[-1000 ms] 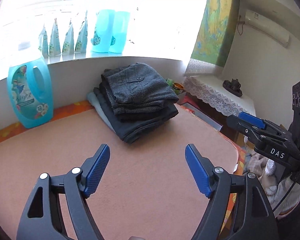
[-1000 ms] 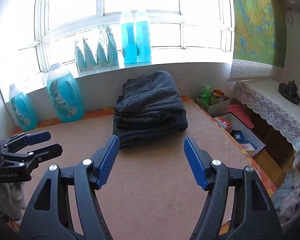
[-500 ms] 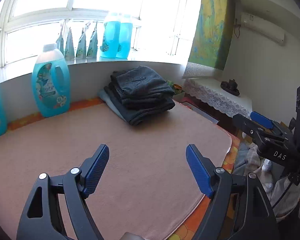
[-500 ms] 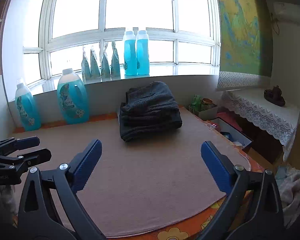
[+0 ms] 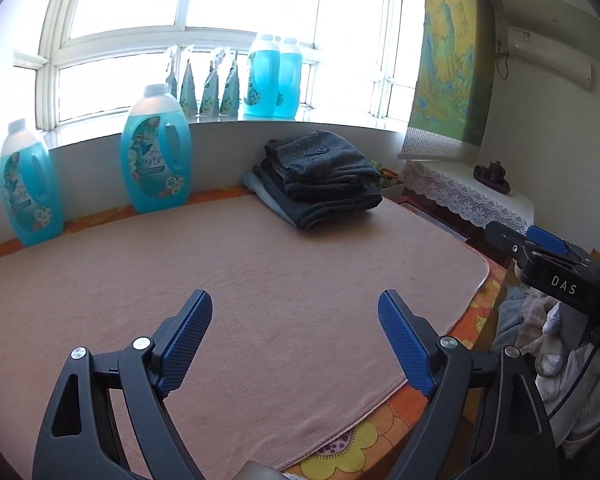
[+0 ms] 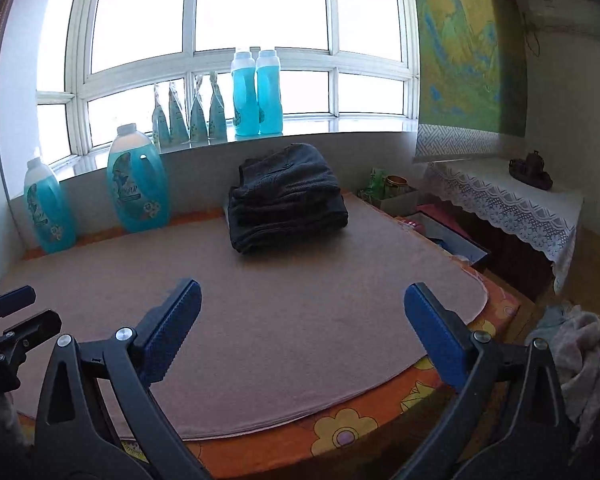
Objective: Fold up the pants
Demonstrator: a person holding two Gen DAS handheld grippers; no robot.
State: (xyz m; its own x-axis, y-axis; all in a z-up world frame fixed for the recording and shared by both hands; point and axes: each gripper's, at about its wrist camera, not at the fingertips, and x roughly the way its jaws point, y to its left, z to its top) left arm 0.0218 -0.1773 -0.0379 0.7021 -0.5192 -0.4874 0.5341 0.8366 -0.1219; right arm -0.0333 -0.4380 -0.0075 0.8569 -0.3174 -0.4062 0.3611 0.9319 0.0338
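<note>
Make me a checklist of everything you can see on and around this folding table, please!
Surface: pink mat over a flowered orange cloth; its middle is bare.
Job's things: stack of folded pants at the far edge, below the window sill.
Clutter: two big blue detergent bottles on the table's far left; two more bottles and four pouches on the sill.
Grippers: left gripper open, jaws just widening, nothing between them; right gripper open wide, nothing between them.
Cables: thin black cable below the right gripper.
Surroundings: pile of unfolded clothes low on the right; lace-covered side table; open boxes beside the table.
</note>
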